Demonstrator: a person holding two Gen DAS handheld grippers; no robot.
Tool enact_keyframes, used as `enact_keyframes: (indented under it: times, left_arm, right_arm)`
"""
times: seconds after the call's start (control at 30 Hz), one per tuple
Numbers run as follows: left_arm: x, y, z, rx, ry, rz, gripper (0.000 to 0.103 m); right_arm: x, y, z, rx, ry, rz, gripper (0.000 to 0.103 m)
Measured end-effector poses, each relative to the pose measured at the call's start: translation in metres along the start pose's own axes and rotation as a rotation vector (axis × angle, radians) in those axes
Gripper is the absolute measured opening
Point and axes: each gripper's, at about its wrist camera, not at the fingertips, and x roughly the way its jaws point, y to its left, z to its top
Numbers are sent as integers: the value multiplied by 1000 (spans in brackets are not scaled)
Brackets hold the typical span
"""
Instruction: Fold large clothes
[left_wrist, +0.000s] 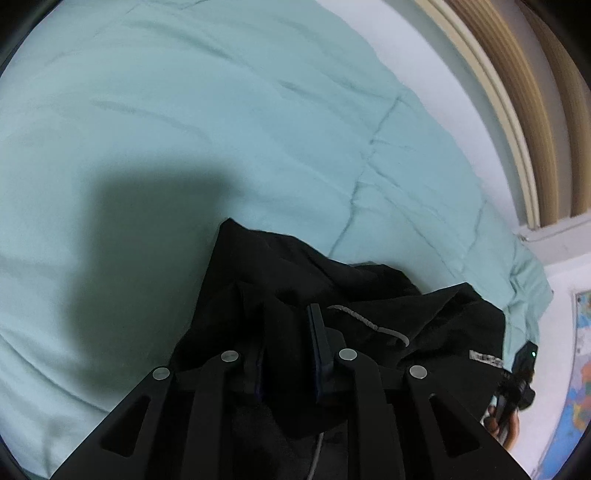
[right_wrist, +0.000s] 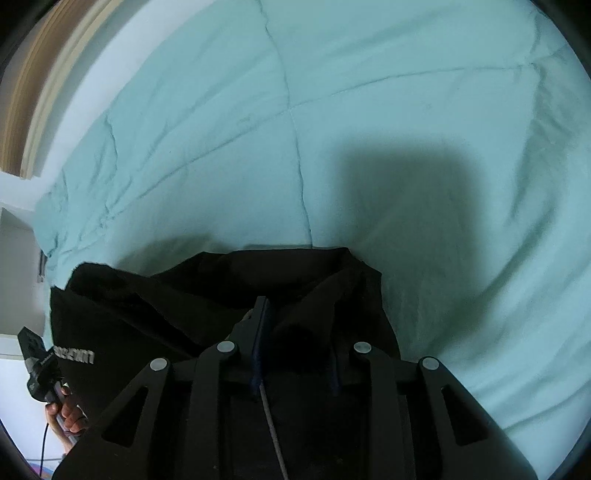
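Observation:
A black hooded garment (left_wrist: 369, 288) (right_wrist: 166, 295) lies bunched on the pale teal bedspread (left_wrist: 221, 129) (right_wrist: 406, 110), stretched between both grippers. My left gripper (left_wrist: 286, 314) is shut on a fold of its cloth, which hides one finger. A grey drawstring (left_wrist: 365, 321) runs beside it. My right gripper (right_wrist: 295, 321) is shut on another bunch of the cloth, with the drawstring (right_wrist: 271, 424) hanging under it. White lettering (right_wrist: 74, 356) shows on the fabric. Each view catches the other hand (left_wrist: 495, 421) (right_wrist: 68, 410) on its handle at the edge.
The bedspread spreads wide beyond the garment, wrinkled and crossed by stitched seams, with the grippers' shadows on it. A wooden frame (left_wrist: 517, 110) (right_wrist: 37, 92) stands against a white wall past the bed's edge. A coloured map (left_wrist: 580, 369) hangs at the right.

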Motion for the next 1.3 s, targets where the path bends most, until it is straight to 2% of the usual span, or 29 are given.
enact_keyframes:
  times: [0.13, 0.27, 0.33, 0.37, 0.4, 0.53, 0.77, 0.93, 1.07, 1.13, 1.3]
  left_arm:
    - [-40, -5, 0, 126, -20, -71, 25]
    - [-73, -5, 0, 182, 10, -149, 33]
    - [-91, -3, -3, 203, -12, -136, 47]
    - [-99, -2, -4, 208, -32, -123, 61]
    - [-108, -1, -5, 211, -56, -120, 65]
    - [-129, 6, -9, 202, -103, -128, 66]
    - [-102, -8, -3, 266, -97, 4, 66]
    - [-63, 7, 19, 206, -63, 25, 66]
    - [-40, 17, 32, 178, -22, 15, 66]
    - [-28, 21, 38, 170, 10, -16, 66]
    - [-3, 24, 48, 165, 73, -78, 67]
  right_arm:
    - [-27, -6, -1, 2, -22, 35, 38]
    - [-62, -11, -6, 2, -38, 107, 50]
    - [-74, -10, -10, -5, -54, 101, 62]
    - [-83, -10, -12, -16, -75, 71, 68]
    - [-89, -9, -13, -26, -90, 59, 69]
    - [-105, -3, -22, -63, -121, 40, 69]
    - [-95, 2, -21, -143, -129, -1, 69]
    - [-62, 0, -3, -208, -155, -37, 69]
    - [-32, -4, 7, -294, -147, -104, 69]
    - [-20, -7, 9, -325, -139, -105, 69]
    - [0, -14, 16, -333, -93, -33, 69]
